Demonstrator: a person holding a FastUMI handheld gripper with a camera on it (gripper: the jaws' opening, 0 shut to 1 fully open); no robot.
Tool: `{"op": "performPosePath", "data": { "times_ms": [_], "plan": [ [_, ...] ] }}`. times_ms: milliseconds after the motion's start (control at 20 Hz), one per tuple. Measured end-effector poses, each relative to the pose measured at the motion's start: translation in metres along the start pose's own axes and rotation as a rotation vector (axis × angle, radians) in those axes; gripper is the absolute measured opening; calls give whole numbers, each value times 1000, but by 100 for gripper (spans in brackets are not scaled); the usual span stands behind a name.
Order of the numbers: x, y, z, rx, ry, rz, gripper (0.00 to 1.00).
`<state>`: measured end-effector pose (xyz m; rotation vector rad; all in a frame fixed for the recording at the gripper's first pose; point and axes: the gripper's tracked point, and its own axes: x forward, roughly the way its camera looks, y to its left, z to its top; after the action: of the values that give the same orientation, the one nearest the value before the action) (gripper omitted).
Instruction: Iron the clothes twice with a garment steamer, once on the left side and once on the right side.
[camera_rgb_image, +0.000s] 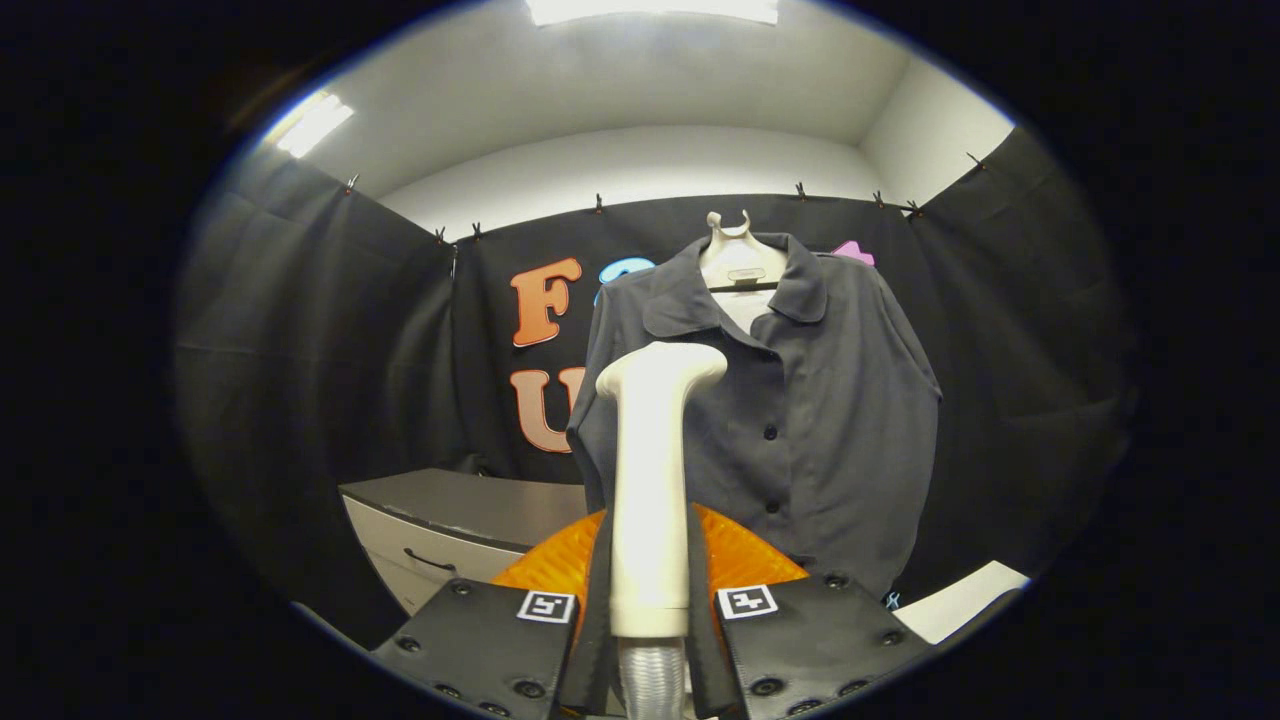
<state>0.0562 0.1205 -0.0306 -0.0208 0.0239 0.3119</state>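
Gripper view: my claw (650, 600) is clamped on the garment steamer (652, 480), both fingers (500, 640) pressing its pale handle from left and right, so the jaws sit narrow with the handle filling the gap. The steamer stands upright between the fingers, its head at the top, turned toward the far side. A ribbed grey hose (652, 675) leaves the base of the handle, low between the fingers.

Just beyond the steamer head hangs the shirt (800, 420), dark grey, short sleeved, buttoned down the front, collar open. It hangs on a pale hanger (738, 255) whose hook rises above the collar. The steamer head overlaps the shirt's left front panel, near the chest; I cannot tell whether it is touching the cloth or held just short of it.

Far left and lower, a grey cabinet (440, 530) with a dark drawer handle stands against the black booth wall (300, 350). Near right, low, a white flat surface (965, 600) shows beside the shirt hem. Ceiling lights (650, 10) glow above the wall.
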Motion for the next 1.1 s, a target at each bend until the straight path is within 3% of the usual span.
{"op": "performPosePath", "data": {
  "times_ms": [400,1100],
  "plan": [
    [47,-11,-18,30,19,6,38],
    [44,-14,-40,15,5,-10,38]
  ]
}}
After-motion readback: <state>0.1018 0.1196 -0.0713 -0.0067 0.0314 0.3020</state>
